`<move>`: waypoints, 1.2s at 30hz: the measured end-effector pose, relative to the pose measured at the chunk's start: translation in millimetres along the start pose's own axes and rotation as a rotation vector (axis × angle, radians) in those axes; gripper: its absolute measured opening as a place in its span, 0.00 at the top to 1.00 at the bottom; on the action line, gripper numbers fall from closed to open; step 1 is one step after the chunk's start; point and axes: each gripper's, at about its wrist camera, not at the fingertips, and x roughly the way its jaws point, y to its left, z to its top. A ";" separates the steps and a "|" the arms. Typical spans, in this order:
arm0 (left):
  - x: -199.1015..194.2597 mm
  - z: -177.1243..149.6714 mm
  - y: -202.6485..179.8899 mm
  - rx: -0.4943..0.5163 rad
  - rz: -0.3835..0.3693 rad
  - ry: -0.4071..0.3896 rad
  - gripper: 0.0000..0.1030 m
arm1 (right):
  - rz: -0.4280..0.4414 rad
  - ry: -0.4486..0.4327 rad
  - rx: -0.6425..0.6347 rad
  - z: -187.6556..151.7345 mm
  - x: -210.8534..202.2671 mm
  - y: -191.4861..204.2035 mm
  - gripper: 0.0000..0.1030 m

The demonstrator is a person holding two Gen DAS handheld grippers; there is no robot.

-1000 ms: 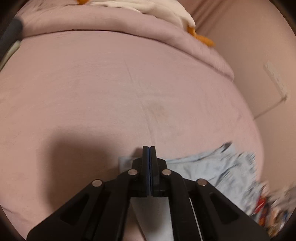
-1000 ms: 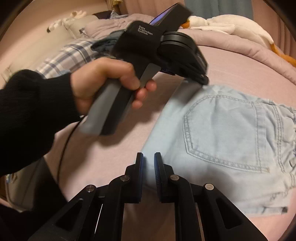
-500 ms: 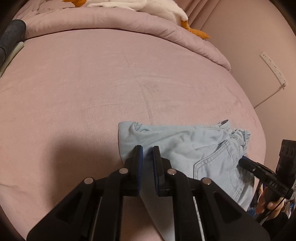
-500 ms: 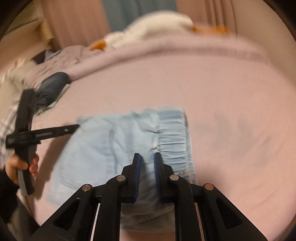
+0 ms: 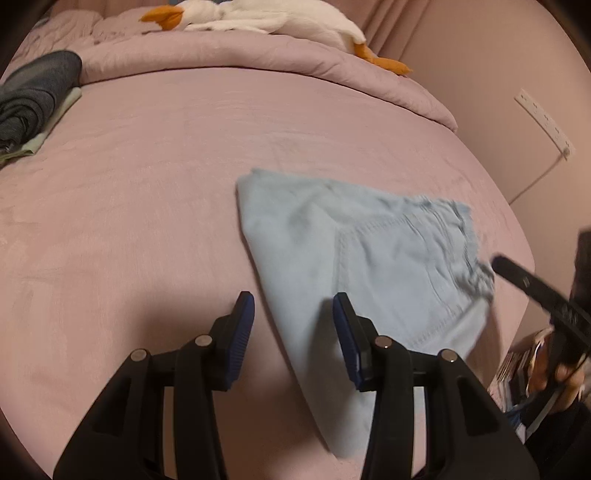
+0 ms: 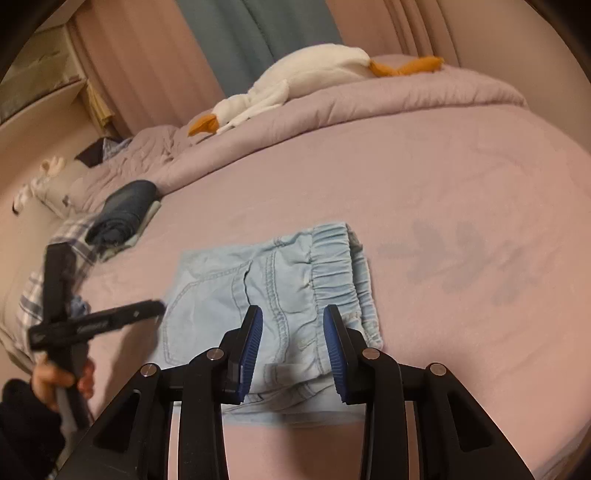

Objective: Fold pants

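Note:
Light blue denim pants [image 5: 369,258] lie folded into a compact stack on the pink bed sheet [image 5: 147,184]. In the right wrist view the pants [image 6: 273,295] show a back pocket and an elastic waistband on the right side. My left gripper [image 5: 291,314] is open and empty, hovering over the stack's near left edge. My right gripper [image 6: 291,325] is open and empty, just above the waistband end. Each gripper shows in the other's view: the right one [image 5: 535,295] at the far right, the left one [image 6: 96,325] at the left.
A white plush goose [image 5: 273,18] lies on the rolled pink duvet [image 5: 258,62] at the far end. Dark folded clothes [image 5: 33,96] sit at the bed's left edge. A wall with a power strip [image 5: 546,122] is on the right.
Both grippers opened from nearly shut. The left gripper let go of the pants and pulled back. The right gripper swung round to the waistband side of the stack.

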 end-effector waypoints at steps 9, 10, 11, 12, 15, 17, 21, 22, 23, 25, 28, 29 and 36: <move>-5.3 -36.1 -28.0 0.063 0.033 0.020 0.58 | -0.081 0.045 -0.081 28.3 20.8 3.6 0.67; -1.9 -38.4 -30.2 0.076 0.048 0.031 0.59 | -0.095 0.051 -0.081 30.8 23.8 2.5 0.67; -0.7 -40.3 -32.0 0.082 0.055 0.037 0.59 | -0.112 0.070 -0.078 33.8 31.1 0.7 0.67; 1.2 -41.6 -32.4 0.088 0.063 0.046 0.59 | -0.126 0.090 -0.072 34.2 37.8 -2.5 0.67; 4.4 -44.7 -33.6 0.098 0.079 0.066 0.58 | -0.166 0.140 -0.055 31.9 54.5 -11.2 0.67; 5.9 -43.1 -32.6 0.096 0.080 0.070 0.58 | -0.176 0.138 -0.059 30.4 56.2 -13.9 0.67; 7.0 -42.7 -32.3 0.099 0.086 0.071 0.57 | -0.155 0.146 -0.032 32.5 53.1 -22.4 0.66; 7.1 -42.4 -32.3 0.099 0.086 0.072 0.57 | -0.150 0.142 -0.020 33.7 48.5 -23.2 0.66; 7.0 -43.3 -31.4 0.098 0.086 0.073 0.57 | -0.144 0.129 -0.014 35.1 42.4 -23.1 0.66; 10.0 -40.7 -33.0 0.096 0.085 0.074 0.57 | -0.133 0.095 -0.028 35.1 27.6 -19.3 0.66; 10.4 -41.0 -33.9 0.095 0.088 0.075 0.57 | -0.136 0.054 -0.076 31.7 5.5 -10.7 0.66; 10.3 -40.4 -33.7 0.096 0.087 0.075 0.57 | -0.137 0.046 -0.090 29.5 -0.5 -8.1 0.66; 10.2 -41.8 -33.3 0.096 0.088 0.076 0.55 | -0.171 0.057 -0.212 -2.3 -15.2 8.1 0.66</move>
